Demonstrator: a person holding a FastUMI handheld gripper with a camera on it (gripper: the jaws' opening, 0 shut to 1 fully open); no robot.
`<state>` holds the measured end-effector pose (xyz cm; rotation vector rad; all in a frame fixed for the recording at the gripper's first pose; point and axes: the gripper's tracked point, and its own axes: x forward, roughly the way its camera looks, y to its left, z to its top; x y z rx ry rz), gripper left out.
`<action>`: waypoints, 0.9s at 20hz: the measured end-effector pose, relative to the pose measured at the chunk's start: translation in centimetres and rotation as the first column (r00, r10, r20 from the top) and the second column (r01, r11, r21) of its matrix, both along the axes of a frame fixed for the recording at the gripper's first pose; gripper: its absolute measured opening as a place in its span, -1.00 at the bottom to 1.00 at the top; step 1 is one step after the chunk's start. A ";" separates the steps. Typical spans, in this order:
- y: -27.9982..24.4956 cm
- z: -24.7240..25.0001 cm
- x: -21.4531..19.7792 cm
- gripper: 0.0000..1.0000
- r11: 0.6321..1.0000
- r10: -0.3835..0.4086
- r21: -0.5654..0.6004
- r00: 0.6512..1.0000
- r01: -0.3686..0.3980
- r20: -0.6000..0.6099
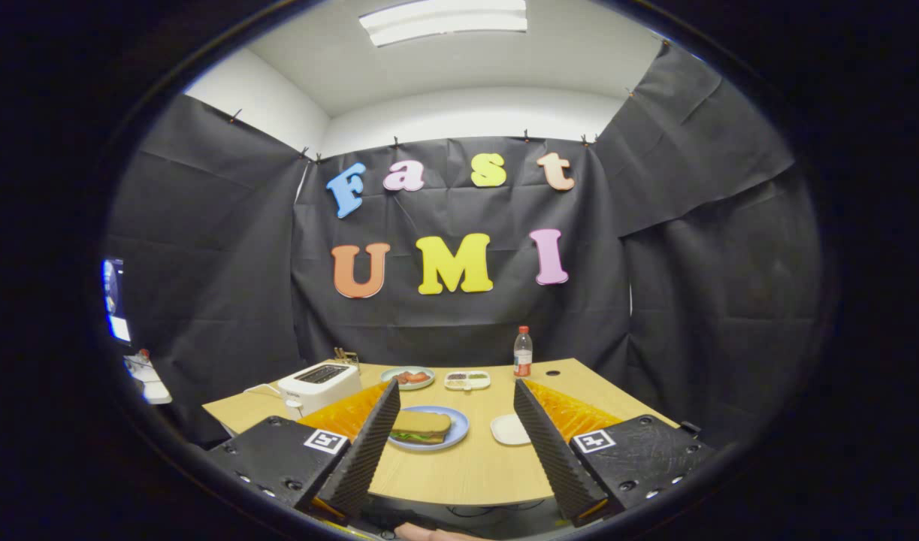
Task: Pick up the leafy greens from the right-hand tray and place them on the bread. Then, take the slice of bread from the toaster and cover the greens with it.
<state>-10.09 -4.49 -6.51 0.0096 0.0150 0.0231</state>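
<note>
The gripper (453,398) hangs above the near edge of the wooden worktop (459,473), its two black ribbed fingers (373,443) spread wide apart with nothing held between them. Between the fingers, a little beyond their tips, a blue plate (456,434) sits on the worktop and carries a finished sandwich (421,426): a slice of bread lies on top, and a strip of leafy greens (412,436) shows at the edge under it, above the lower slice. Just beside the plate, toward the right finger, lies a small white dish (509,430). Farther back on the left stands a white toaster (320,385), its dark slots facing up; whether anything is in them cannot be told. Behind the toaster a small wooden thing stands at the back edge, too small to identify. Beyond the sandwich plate, a pale green plate (407,377) holds something red, and next to it lies a white divided tray (467,381) with small dark bits in its compartments. A clear bottle (523,352) with a red cap stands upright near the back right of the worktop, close to the black cloth wall.
</note>
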 end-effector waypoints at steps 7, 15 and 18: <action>3.0 2.1 0.8 0.86 0.999 -0.033 -0.031 0.998 0.034 0.044; 3.0 5.4 1.8 0.88 0.985 -0.156 0.092 0.982 0.147 0.107; 3.2 6.4 2.0 0.90 0.978 -0.200 0.089 0.972 0.190 0.124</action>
